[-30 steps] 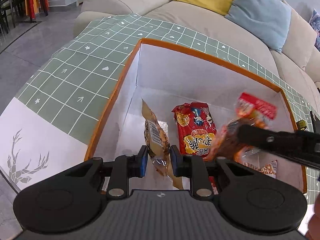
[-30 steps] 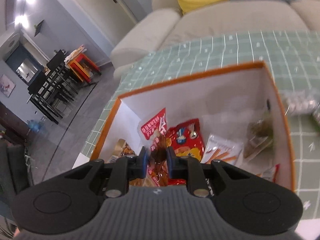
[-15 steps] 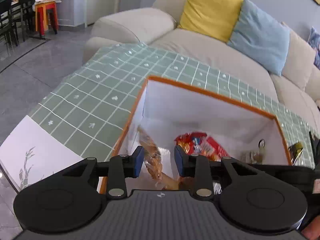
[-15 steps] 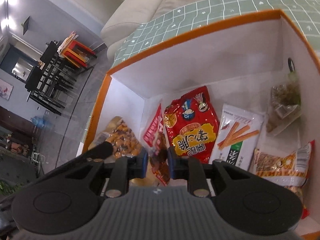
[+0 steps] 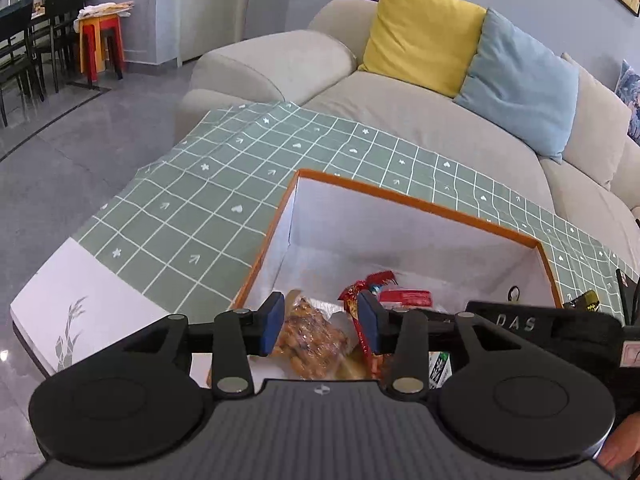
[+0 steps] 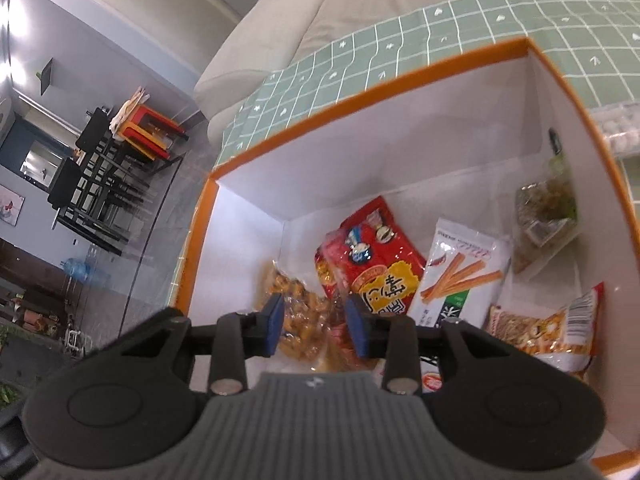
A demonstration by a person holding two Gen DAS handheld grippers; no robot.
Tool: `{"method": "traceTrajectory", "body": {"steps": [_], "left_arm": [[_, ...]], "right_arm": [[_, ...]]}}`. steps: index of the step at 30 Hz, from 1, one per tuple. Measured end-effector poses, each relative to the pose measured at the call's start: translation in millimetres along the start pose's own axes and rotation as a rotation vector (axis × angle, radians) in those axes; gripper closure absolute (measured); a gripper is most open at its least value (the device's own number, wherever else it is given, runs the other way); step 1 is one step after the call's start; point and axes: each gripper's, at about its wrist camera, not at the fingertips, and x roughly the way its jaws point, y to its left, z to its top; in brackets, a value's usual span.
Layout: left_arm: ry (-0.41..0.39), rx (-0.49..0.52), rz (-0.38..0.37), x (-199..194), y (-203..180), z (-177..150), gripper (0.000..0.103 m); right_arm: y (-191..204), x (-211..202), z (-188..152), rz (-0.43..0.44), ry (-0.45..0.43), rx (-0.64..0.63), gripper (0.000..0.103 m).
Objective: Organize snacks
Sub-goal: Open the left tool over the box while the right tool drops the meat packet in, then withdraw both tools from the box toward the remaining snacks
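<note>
An orange-rimmed white box stands on the green checked tablecloth and holds several snack packets. My left gripper is open above the box's near left corner, over a clear bag of brown nuts. My right gripper is open inside the box, above the same nut bag and a red-topped clear packet. A red noodle packet, a white stick-snack packet, a clear green-flecked bag and an orange peanut packet lie on the box floor.
A beige sofa with a yellow cushion and a blue cushion runs behind the table. A clear packet of white pieces lies on the cloth right of the box. Dining chairs and red stools stand far left.
Both grippers have opened and let their packets drop into the box. The left gripper has lifted and drawn back from the box; the right gripper has gone lower into it.
</note>
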Motion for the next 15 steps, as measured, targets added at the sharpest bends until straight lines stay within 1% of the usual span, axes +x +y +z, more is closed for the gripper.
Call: {"method": "traceTrajectory", "body": {"steps": [6,9,12,15], "left_arm": [[0.02,0.027,-0.001,-4,-7,-4,0.054],[0.024,0.041,-0.023,-8,-13,-7,0.054],[0.019,0.074,-0.054,-12,-25,-11,0.054],[0.005,0.117,-0.087,-18,-44,-15,0.054]], "right_arm": [[-4,-17,-1,0.016,-0.029,0.011,0.069],[-8,-36,-1,0.013,-0.062,-0.006,0.069],[-14,-63,-4,-0.008,-0.12,-0.043,0.069],[-19,-90,-9,-0.049,-0.186,-0.077,0.069]]}}
